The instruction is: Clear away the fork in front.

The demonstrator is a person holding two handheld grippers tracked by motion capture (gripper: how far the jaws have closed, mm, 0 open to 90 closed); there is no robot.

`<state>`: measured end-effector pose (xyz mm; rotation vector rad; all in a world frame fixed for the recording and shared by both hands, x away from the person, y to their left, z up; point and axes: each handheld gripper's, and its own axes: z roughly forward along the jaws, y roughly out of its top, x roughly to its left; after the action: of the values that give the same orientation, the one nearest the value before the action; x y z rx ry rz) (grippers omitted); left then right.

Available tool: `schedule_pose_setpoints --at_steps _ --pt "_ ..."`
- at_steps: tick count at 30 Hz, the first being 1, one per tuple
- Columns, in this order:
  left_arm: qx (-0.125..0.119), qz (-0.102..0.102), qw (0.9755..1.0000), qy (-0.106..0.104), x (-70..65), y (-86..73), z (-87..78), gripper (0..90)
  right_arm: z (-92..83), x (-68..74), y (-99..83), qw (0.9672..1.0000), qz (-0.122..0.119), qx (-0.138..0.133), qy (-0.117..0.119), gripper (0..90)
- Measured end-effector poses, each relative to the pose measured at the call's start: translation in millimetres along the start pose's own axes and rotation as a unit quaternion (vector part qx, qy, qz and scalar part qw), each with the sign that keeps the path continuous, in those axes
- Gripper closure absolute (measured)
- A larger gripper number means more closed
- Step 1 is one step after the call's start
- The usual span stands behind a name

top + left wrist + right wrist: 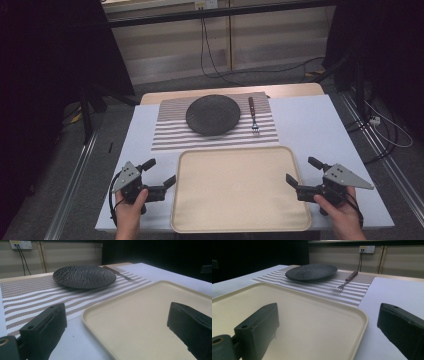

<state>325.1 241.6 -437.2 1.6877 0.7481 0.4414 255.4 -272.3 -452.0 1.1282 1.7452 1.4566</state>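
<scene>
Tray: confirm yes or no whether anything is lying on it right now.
No. In the high view the tray shows a bare cream surface, while the plate and fork lie on the striped mat beyond it.

Cream tray (241, 220), black plate (213, 115), brown-and-white striped placemat (170, 132), white table (305, 125)

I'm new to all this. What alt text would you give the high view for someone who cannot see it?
Two hands hold open tongs, left and right, at either side of an empty cream tray on a white table. Beyond it, a dark plate and a fork lie on a striped placemat.
</scene>
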Motion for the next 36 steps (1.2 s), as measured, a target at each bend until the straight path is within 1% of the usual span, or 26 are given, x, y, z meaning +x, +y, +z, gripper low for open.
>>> schedule_pose_setpoints --at_steps 7,9,10,12,13,15,19,20,22,25,29,31,33,36 --pt "0.003 0.002 1.0000 -0.003 -0.4 -0.1 1.0 2.7 2.8 -1.3 0.3 1.0000 -0.002 0.005 0.000 3.3" --pt "0.006 0.006 1.0000 -0.004 -0.7 -0.5 1.6 2.7 5.7 -1.2 2.2 1.0000 -0.001 0.008 -0.002 3.2" --pt "0.007 0.004 0.9999 -0.006 -1.2 -0.6 1.6 2.7 6.8 -1.6 3.4 1.0000 -0.003 0.008 -0.001 3.2" --pt "0.007 0.006 0.9999 -0.007 -1.6 -0.2 1.3 2.7 9.8 -1.3 5.9 0.9999 -0.011 0.011 -0.002 3.3" --pt "0.007 0.003 1.0000 -0.006 -1.9 -0.1 1.5 2.7 11.9 -1.1 6.8 0.9997 -0.016 0.016 -0.001 3.5" --pt "0.007 0.007 0.9999 -0.006 -1.3 0.1 1.7 2.7 17.3 0.0 7.8 0.9993 -0.023 0.029 -0.001 3.8" --pt "0.009 0.009 0.9999 -0.009 -1.5 0.0 1.6 2.8 27.1 2.7 10.1 0.9982 -0.044 0.040 0.001 3.8" --pt "0.008 0.009 0.9999 -0.009 -1.5 -0.1 1.7 2.8 29.6 2.4 11.3 0.9984 -0.037 0.042 0.000 3.7" --pt "0.009 0.008 0.9999 -0.010 -1.8 -0.1 1.9 2.7 35.0 1.2 14.7 0.9990 -0.026 0.036 0.000 3.5" --pt "0.007 0.006 0.9999 -0.011 -2.3 0.0 1.7 2.8 43.4 0.1 21.4 0.9988 -0.035 0.032 -0.001 3.3" --pt "0.005 0.005 0.9999 -0.012 -2.2 0.2 1.9 2.7 55.6 -0.2 28.0 0.9987 -0.032 0.039 -0.007 3.3" --pt "0.005 0.004 0.9999 -0.014 -2.2 0.2 2.5 2.8 60.7 -0.7 32.1 0.9986 -0.035 0.038 -0.013 3.7" --pt "0.003 0.003 0.9998 -0.019 -2.1 0.8 2.8 2.7 65.7 -1.3 37.3 0.9986 -0.037 0.037 -0.013 3.7" --pt "0.003 0.004 0.9998 -0.019 -2.4 1.1 3.2 2.7 73.0 -2.1 44.6 0.9986 -0.035 0.038 -0.012 3.6"
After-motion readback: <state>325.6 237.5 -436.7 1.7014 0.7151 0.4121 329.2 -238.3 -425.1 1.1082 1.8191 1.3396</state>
